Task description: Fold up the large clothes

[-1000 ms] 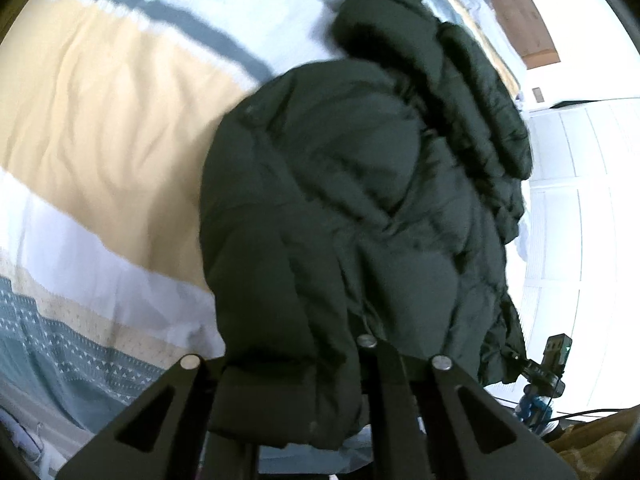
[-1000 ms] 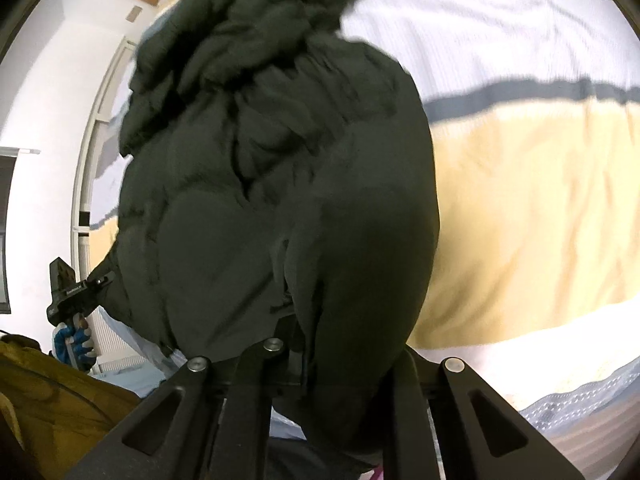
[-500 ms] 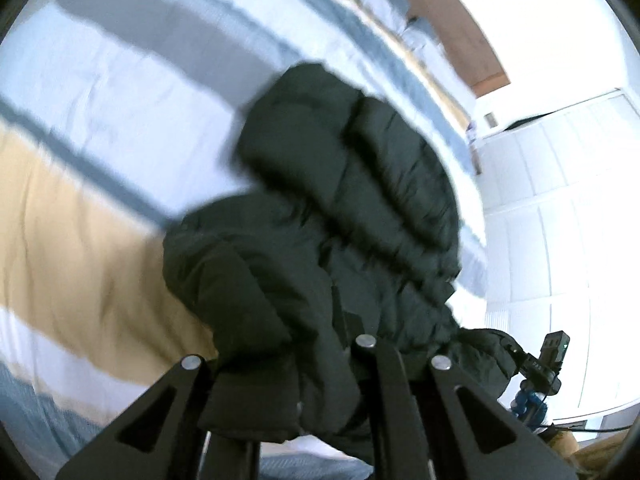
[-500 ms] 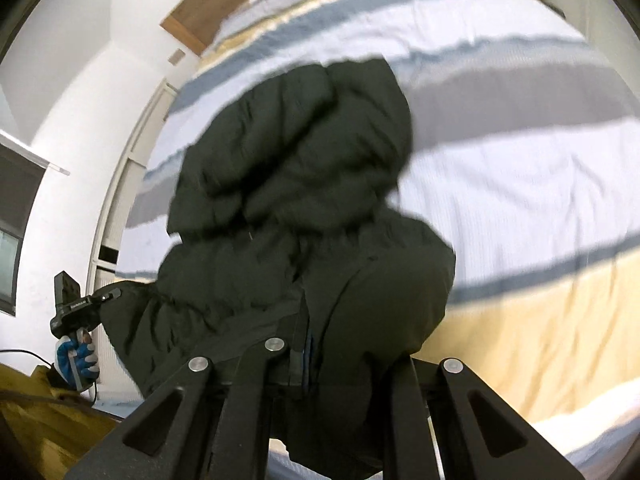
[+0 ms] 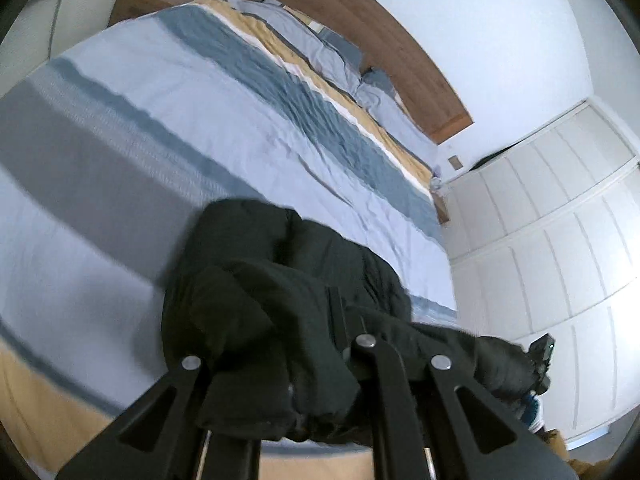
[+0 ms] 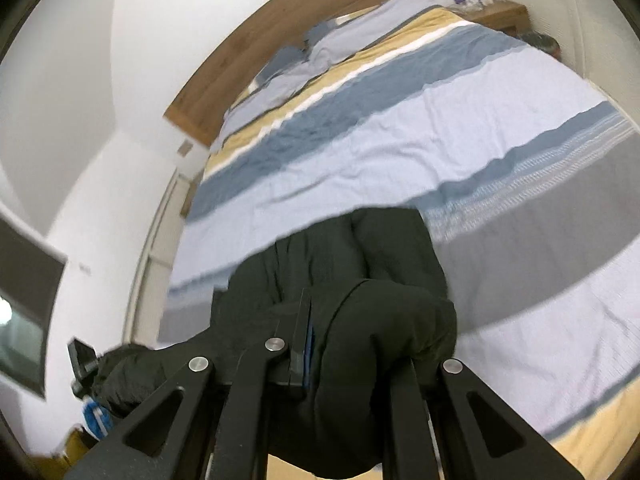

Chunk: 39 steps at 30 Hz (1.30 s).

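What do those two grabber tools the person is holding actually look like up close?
Both are matte black. The left gripper and right gripper each have flat angular arms with triangular cut-outs and round silver bolt heads. A blue strip edges one right jaw. The other tool, seen small in each view, has a blue handle.

Bedroom, striped bed.
Duvet (image 5: 248, 132) banded blue, grey, yellow; pillows (image 5: 332, 60) against wooden headboard (image 5: 400, 60); white wardrobe doors (image 5: 560, 220) beside.
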Motion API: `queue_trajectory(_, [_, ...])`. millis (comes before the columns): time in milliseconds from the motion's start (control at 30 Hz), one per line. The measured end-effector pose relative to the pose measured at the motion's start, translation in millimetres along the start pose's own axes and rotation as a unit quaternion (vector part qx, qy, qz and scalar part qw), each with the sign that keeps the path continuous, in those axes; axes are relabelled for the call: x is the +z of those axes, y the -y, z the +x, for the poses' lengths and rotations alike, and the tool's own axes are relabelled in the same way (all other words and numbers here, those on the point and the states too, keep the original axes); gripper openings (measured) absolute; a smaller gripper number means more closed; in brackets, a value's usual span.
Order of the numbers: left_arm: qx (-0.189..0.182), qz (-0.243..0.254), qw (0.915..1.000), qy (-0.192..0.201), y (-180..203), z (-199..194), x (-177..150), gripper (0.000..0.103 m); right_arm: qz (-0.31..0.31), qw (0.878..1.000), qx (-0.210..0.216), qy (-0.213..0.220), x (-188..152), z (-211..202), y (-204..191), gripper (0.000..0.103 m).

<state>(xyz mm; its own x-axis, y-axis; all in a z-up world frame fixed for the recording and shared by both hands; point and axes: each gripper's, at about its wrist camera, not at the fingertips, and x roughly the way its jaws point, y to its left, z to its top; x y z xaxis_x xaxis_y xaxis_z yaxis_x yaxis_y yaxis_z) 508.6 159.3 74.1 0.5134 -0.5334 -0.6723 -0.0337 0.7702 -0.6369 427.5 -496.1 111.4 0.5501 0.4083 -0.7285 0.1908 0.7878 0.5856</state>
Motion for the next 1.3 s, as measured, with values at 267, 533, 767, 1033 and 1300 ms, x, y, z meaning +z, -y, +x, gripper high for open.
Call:
queue_trajectory(267, [0.076, 0.012, 0.9963, -0.038, -19.3, 114.0, 75.4, 0.009, 0.119, 0.988, -0.096, -0.021, 69.4, 112.2, 45.3, 0.011])
queue_trajectory(533, [0.099, -0.024, 0.9909, -0.088, -61.0, 214.3, 94.3, 0.013, 0.169, 0.975, -0.136, -0.045, 92.0, 202.0, 78.9, 0.013])
queue_trajectory(767, [0.038, -0.097, 0.9913, -0.081, -88.2, 227.3, 97.7, 0.019, 0.174, 0.973, -0.144, -0.053, 91.6, 235.7, 87.2, 0.039])
queue_trajectory(1033, [-0.041, -0.144, 0.9883, -0.033, -86.7, 181.0, 121.2, 0.049, 0.186, 0.978, -0.092, -0.009, 104.5, 210.0, 78.4, 0.089])
queue_trajectory(1300, [0.053, -0.036, 0.997, 0.043, -37.3, 118.3, 137.4, 0.063, 0.136, 0.986, -0.088, 0.03, 124.0, 166.2, 43.4, 0.09])
